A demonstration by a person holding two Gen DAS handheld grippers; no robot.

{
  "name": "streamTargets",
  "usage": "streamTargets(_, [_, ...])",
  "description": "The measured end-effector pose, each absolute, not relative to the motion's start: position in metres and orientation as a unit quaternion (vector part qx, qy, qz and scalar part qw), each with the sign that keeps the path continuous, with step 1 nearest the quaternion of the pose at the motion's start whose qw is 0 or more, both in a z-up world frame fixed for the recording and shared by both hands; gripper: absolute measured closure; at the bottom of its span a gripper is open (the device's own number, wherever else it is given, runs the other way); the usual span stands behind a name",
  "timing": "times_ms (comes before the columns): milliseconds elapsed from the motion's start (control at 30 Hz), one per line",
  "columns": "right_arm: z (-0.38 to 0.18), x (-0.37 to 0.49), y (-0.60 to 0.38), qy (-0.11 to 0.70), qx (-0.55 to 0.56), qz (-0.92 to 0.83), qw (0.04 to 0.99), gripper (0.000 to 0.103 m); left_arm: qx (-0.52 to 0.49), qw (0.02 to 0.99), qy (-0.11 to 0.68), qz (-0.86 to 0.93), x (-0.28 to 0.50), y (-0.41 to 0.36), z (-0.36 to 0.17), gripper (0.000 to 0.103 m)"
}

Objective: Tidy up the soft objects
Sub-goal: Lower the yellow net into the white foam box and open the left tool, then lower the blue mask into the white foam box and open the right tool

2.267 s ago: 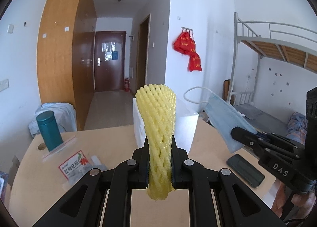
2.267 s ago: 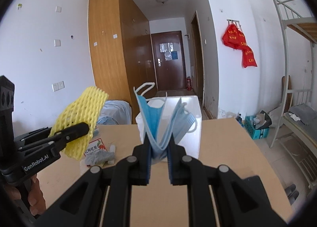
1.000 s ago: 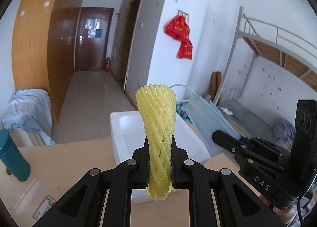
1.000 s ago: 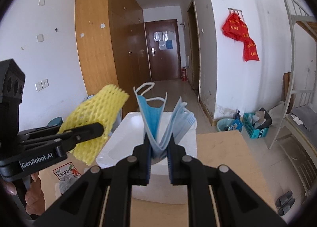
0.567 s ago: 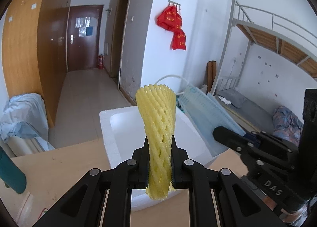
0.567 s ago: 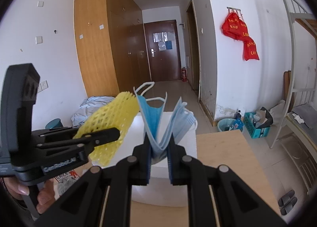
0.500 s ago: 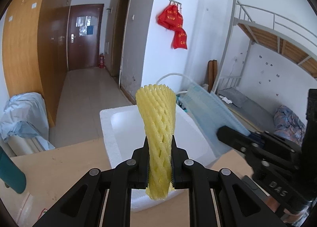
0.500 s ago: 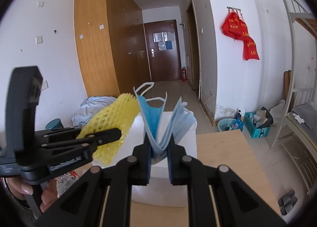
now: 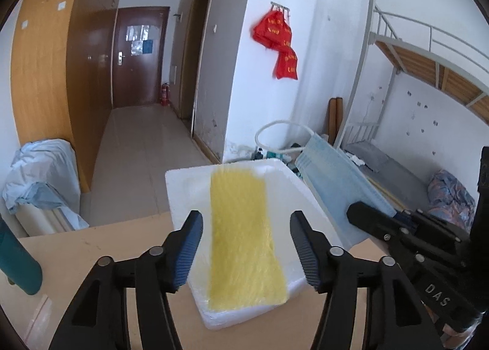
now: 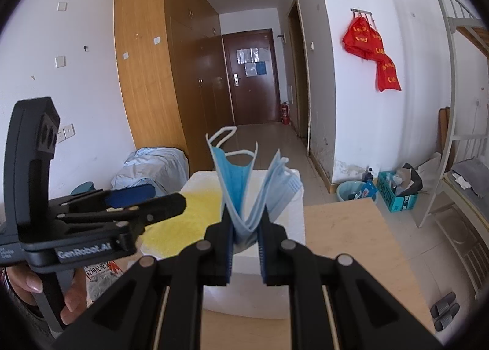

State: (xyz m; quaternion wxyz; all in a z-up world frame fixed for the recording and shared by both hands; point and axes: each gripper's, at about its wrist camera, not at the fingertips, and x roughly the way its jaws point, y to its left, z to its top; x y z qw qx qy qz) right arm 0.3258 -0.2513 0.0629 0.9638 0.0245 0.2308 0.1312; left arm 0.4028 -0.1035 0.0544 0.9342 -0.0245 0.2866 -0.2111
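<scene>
Nearest to me, the left gripper (image 9: 246, 246) had its jaws opening, and the yellow foam net (image 9: 244, 237) was between them but not touched by the blue pads (image 9: 188, 246); it looked blurred and was over the white foam box (image 9: 183, 194), low in it as the right wrist view showed. I could not tell if it lay on the bottom already. A hand (image 10: 65, 298) held the handle of this gripper. Just beside, the right gripper (image 10: 244, 241) was closed tightly on a folded bundle of blue face masks (image 10: 244, 191), which stood up from the pads like a fan, with the white ear loops on top. The masks hung above the near edge of the box. The box stood on the wooden tabletop (image 10: 342, 234). At the left side of the tabletop were a dark green bottle (image 9: 18, 267) and a printed packet (image 10: 102, 270). Farther away were a corridor with a brown door (image 10: 252, 75), red bags (image 9: 279, 41) on the wall and a bunk bed (image 9: 428, 63).
</scene>
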Motion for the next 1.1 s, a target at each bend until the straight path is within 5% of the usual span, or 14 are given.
streamTargets(367, [0.062, 0.34, -0.243, 0.245, 0.014, 0.133, 0.96, 0.086, -0.048, 0.936, 0.282, -0.206, 0.401, -0.086, 0.068, 0.04])
streamTargets(500, [0.059, 0.348, -0.244, 0.251, 0.011, 0.128, 0.959, 0.086, -0.049, 0.941, 0.271, -0.194, 0.397, -0.082, 0.073, 0.027])
streamTargets(800, [0.047, 0.362, -0.245, 0.27, 0.022, 0.133, 0.953, 0.086, -0.065, 0.945, 0.275, -0.167, 0.402, -0.065, 0.073, 0.026])
streamTargets(1100, [0.048, 0.358, -0.247, 0.269, 0.028, 0.138, 0.953, 0.074, -0.067, 0.945, 0.272, -0.166, 0.402, -0.064, 0.074, 0.026])
